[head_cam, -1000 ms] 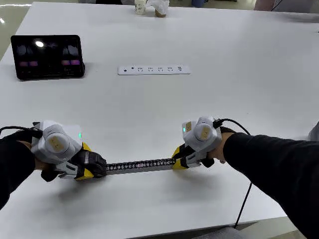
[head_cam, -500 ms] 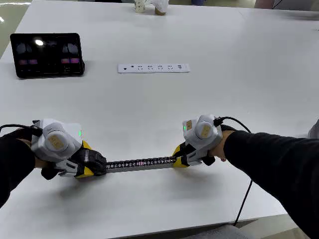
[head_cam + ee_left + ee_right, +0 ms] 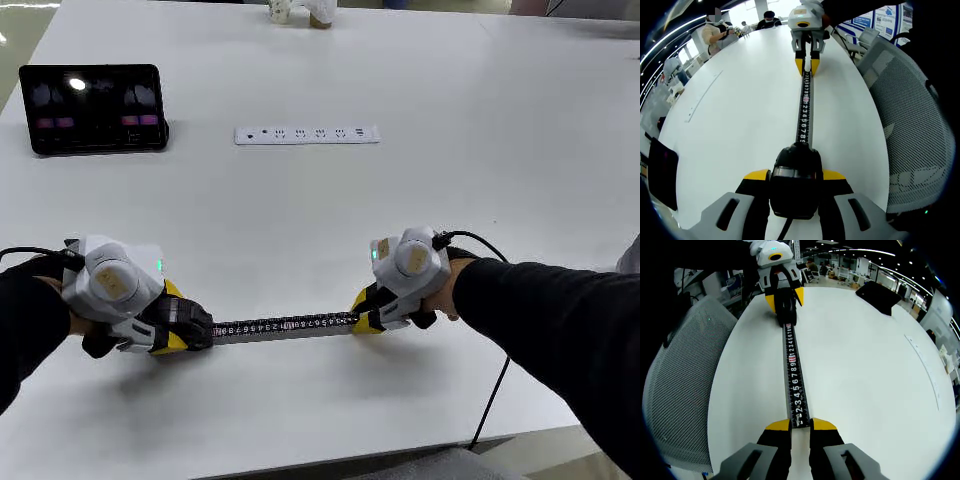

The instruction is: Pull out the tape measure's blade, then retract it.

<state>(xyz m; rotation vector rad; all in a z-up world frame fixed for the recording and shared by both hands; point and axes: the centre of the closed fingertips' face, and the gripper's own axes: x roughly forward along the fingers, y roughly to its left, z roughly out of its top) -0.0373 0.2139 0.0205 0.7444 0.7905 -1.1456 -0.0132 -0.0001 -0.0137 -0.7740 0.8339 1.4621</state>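
Observation:
The black tape measure case (image 3: 190, 323) (image 3: 796, 177) sits between the yellow-tipped jaws of my left gripper (image 3: 178, 326) (image 3: 796, 175), which is shut on it. Its numbered blade (image 3: 285, 325) (image 3: 805, 107) (image 3: 793, 382) stretches flat over the white table (image 3: 400, 200) to my right gripper (image 3: 360, 320) (image 3: 800, 425), which is shut on the blade's end. The left gripper view has the right gripper (image 3: 807, 65) at the blade's far end. In the right gripper view the left gripper (image 3: 783, 300) holds the case (image 3: 786, 312) far away.
A dark tablet (image 3: 95, 108) stands at the back left and a white power strip (image 3: 307, 134) lies mid-table. A mesh office chair (image 3: 912, 125) (image 3: 677, 385) is beside the table edge. A cable (image 3: 495, 395) hangs from the right gripper.
The right gripper has moved slightly to the right, drawing a little more blade out. The left gripper holds still with the case.

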